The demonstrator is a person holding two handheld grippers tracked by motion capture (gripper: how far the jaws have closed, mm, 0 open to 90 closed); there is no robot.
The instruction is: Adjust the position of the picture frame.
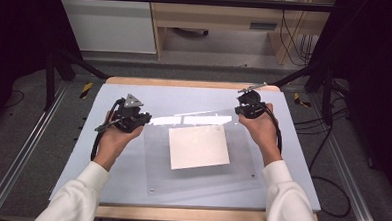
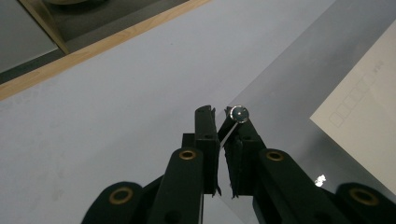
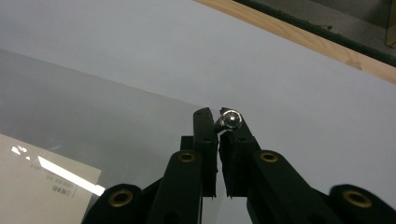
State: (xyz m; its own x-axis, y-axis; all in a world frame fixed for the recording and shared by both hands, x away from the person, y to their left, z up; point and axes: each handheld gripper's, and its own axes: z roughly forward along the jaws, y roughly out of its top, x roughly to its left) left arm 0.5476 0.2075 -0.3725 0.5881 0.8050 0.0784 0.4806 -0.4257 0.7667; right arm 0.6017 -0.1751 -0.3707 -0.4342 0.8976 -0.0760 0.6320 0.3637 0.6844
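Your worktop (image 1: 287, 144) is evenly lit from above, while the frame's left and right edges fall into near black. Bright strips of glare streak the clear sheet (image 1: 201, 183) beyond the paper (image 1: 200, 146). In both gripper views the near black jaws look soft and dark, and the surface beyond stays reasonably sharp.

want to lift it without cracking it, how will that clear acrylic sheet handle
The clear acrylic sheet looks rigid and probably won't droop. Its glossy surface seems slippery, so the paper on or under it might slide. Both tools, left and right, pinch corners.
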